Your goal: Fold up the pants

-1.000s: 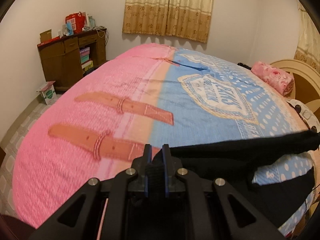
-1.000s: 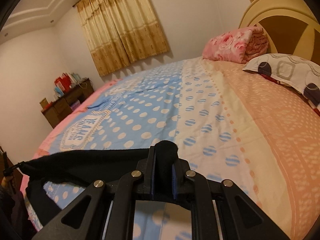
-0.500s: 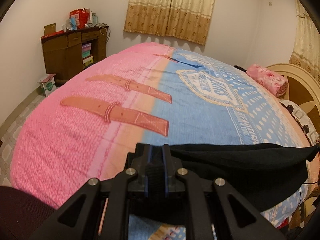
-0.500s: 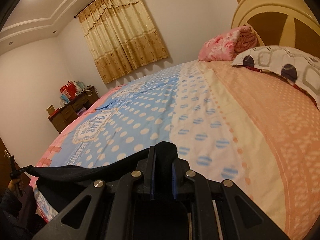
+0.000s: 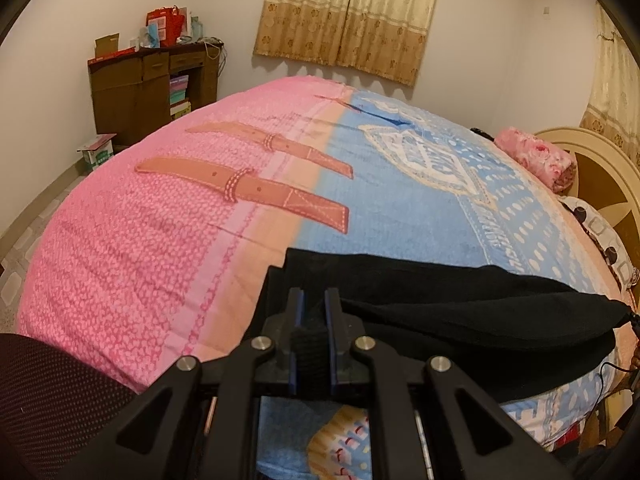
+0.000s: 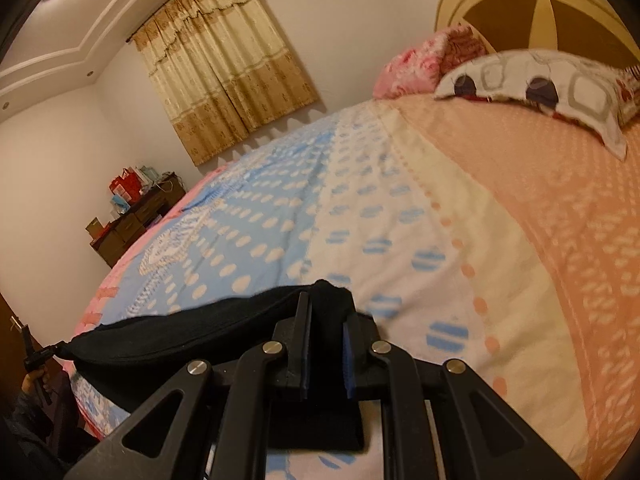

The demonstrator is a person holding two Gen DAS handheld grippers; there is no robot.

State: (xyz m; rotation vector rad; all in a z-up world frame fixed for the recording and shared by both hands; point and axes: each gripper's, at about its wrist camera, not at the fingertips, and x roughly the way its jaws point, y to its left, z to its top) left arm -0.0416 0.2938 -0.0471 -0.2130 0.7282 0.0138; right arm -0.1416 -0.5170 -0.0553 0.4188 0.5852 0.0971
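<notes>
Your left gripper [image 5: 312, 300] is clamped on one end of the black pants [image 5: 460, 300], a fold of dark cloth pinched between its blue-lined fingers [image 5: 297, 320]. Your right gripper [image 6: 326, 312] is likewise closed on the other end of the pants [image 6: 180, 340], the fabric bunched up between its fingers [image 6: 305, 340]. Between the two, the pants stretch as a dark band along the near edge of the bed, over the blue dotted bedspread [image 5: 400, 200], with a lower fold sagging below the top edge. Beyond lie a pink rolled blanket [image 6: 424, 60] and a patterned pillow [image 6: 540, 84] by the headboard [image 6: 540, 4]. A brown desk [image 5: 148, 92] stands against the far wall beside the curtains [image 5: 348, 16].
</notes>
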